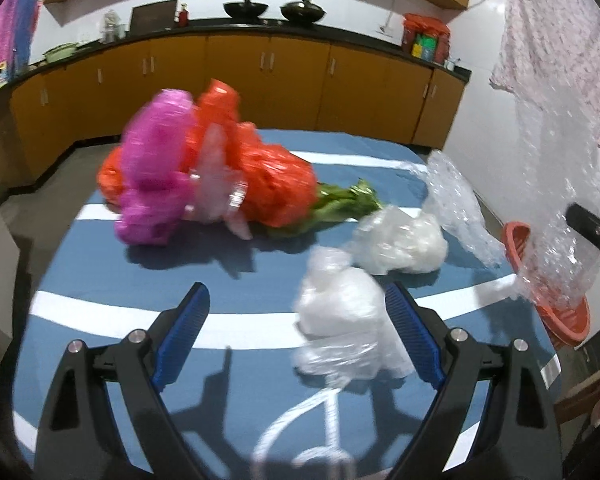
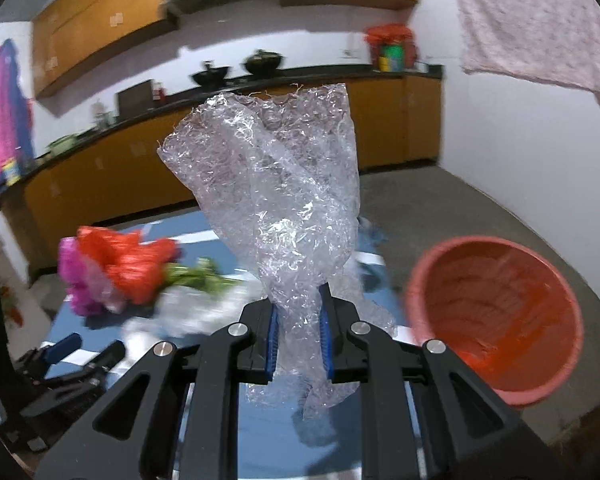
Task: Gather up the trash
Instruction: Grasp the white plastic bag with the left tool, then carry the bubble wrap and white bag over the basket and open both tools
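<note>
My right gripper is shut on a crumpled clear bubble-wrap sheet and holds it above the table, left of the red basin. The sheet also hangs at the right of the left wrist view, over the basin. My left gripper is open above the blue striped table, with a white plastic bag by its right finger. Further off lie another white bag, clear wrap, a red bag, a pink bag and green leaves.
The basin sits on the floor off the table's right edge. Yellow cabinets with a black counter run along the back wall. A pink cloth hangs at the right. A white cord lies on the table near me.
</note>
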`<state>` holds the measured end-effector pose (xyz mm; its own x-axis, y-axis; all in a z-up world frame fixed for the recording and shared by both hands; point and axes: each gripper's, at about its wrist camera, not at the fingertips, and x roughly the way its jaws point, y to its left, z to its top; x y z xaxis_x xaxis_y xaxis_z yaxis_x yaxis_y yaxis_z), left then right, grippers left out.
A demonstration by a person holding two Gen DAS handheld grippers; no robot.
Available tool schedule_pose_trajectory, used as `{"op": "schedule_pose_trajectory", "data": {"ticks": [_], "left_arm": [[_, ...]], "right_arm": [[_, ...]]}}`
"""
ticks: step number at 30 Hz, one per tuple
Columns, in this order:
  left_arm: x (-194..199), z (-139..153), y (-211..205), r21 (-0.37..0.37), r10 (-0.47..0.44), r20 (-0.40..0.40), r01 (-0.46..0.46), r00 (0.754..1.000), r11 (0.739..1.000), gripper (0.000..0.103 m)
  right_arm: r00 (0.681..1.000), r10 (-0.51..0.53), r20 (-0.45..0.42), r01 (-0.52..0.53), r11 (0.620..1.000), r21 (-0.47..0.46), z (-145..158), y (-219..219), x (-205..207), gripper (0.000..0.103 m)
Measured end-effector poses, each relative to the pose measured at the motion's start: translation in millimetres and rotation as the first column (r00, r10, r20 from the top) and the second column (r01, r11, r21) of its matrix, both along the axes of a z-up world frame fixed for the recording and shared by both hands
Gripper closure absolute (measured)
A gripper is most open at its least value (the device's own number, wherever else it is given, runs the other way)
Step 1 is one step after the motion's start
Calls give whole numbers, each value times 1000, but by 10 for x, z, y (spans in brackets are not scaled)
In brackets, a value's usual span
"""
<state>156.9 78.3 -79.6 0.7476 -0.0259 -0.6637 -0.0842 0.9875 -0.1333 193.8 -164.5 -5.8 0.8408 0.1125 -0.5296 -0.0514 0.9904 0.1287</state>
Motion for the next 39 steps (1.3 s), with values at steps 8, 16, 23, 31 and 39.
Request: {"op": "schedule_pose_trajectory", "data": {"ticks": [8, 16, 23, 31, 39], "left_arm": [[325, -266, -217, 34, -17, -107, 21, 994, 999, 15], [443, -422, -202, -27, -36, -164, 32, 986, 999, 44], [359, -341, -199, -28, -59, -140, 55, 988, 998, 58], [181, 15, -225, -14, -101, -53, 101, 993, 995, 58], [80, 350, -518, -11, -191, 29, 192, 981, 981, 58]], "right_arm": [[991, -125, -45, 125, 992, 0, -162, -465, 16, 85], [988, -141, -65, 141, 990, -7, -251, -547, 3, 85], [988, -143, -65, 143, 990, -4, -241, -586, -63, 85], [985, -163, -50, 163, 987, 0, -178, -645, -173, 85], [978, -199, -55, 201, 979, 20, -179, -809, -296, 85]]}}
